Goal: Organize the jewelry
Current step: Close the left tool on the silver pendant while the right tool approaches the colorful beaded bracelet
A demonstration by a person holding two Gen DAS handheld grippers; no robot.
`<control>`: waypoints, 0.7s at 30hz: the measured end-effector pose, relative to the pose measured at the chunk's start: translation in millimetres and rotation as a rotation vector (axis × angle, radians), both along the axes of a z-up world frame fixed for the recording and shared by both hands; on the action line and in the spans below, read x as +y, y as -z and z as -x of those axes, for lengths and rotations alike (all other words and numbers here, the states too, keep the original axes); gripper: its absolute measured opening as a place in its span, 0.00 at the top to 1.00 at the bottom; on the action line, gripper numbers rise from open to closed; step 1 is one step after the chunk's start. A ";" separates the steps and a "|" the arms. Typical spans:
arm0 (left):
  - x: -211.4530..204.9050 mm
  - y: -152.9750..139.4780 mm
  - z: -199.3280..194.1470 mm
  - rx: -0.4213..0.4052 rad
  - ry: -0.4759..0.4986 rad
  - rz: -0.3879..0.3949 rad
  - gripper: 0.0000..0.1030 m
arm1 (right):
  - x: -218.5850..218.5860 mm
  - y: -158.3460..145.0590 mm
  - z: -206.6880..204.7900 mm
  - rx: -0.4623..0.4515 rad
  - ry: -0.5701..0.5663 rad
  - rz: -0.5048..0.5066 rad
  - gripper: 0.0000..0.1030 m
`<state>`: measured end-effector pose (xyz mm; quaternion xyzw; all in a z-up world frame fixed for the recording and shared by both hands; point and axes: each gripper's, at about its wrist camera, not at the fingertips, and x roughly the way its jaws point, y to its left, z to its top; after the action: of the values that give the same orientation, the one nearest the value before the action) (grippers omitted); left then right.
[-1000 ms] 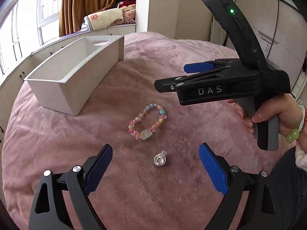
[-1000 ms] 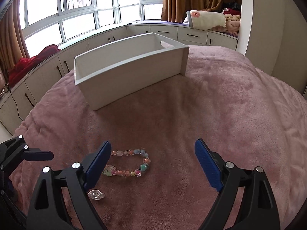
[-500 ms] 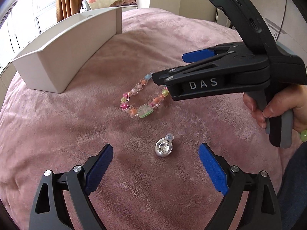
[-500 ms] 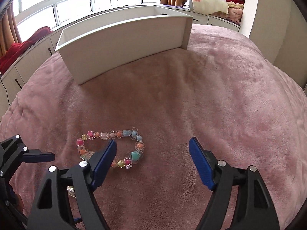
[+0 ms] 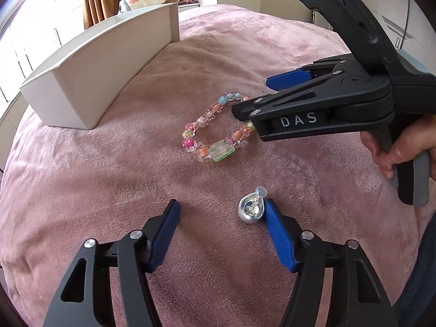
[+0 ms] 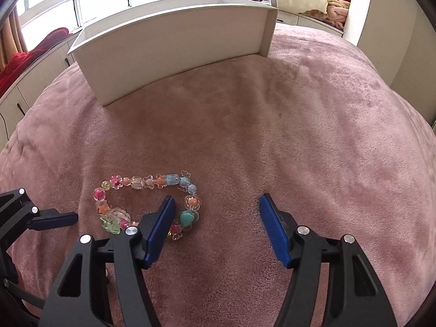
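A colourful beaded bracelet point(image 5: 209, 133) lies on the pink blanket; it also shows in the right wrist view point(image 6: 147, 199). A silver teardrop pendant point(image 5: 251, 209) lies nearer, touching the inside of my left gripper's right finger. My left gripper point(image 5: 220, 212) is open and low over the blanket, with the pendant between its fingers. My right gripper point(image 6: 215, 207) is open, its left finger point(image 6: 163, 218) inside the bracelet's loop. It shows from the side in the left wrist view point(image 5: 299, 103), over the bracelet's right end.
A white open box point(image 5: 103, 62) stands on the blanket behind the bracelet; it also shows in the right wrist view point(image 6: 174, 41). Window cabinets point(image 6: 24, 90) and folded bedding point(image 6: 299, 0) lie beyond the blanket's edge.
Both grippers have moved down and forward. My left gripper has narrowed around the pendant. My right gripper has narrowed, and its left finger has entered the bracelet's loop.
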<state>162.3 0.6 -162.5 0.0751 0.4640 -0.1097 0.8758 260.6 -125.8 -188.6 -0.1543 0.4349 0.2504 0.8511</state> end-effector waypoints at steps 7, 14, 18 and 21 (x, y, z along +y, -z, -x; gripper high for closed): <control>2.8 -1.9 12.2 0.001 -0.009 -0.007 0.45 | -1.1 3.2 0.5 0.000 -0.005 0.003 0.40; 9.7 -5.1 12.1 0.020 -0.043 -0.021 0.69 | -2.2 4.9 2.8 -0.005 -0.027 -0.012 0.57; 16.5 -6.4 10.5 0.034 -0.061 -0.005 0.78 | -2.3 4.3 3.4 0.002 -0.034 -0.026 0.64; 19.1 -7.0 11.6 0.038 -0.076 0.010 0.78 | -3.5 2.1 3.8 0.013 -0.030 -0.038 0.72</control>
<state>150.6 19.7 -155.6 0.0509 0.4825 -0.0802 0.8707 256.8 -129.3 -190.7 -0.1432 0.4331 0.2723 0.8472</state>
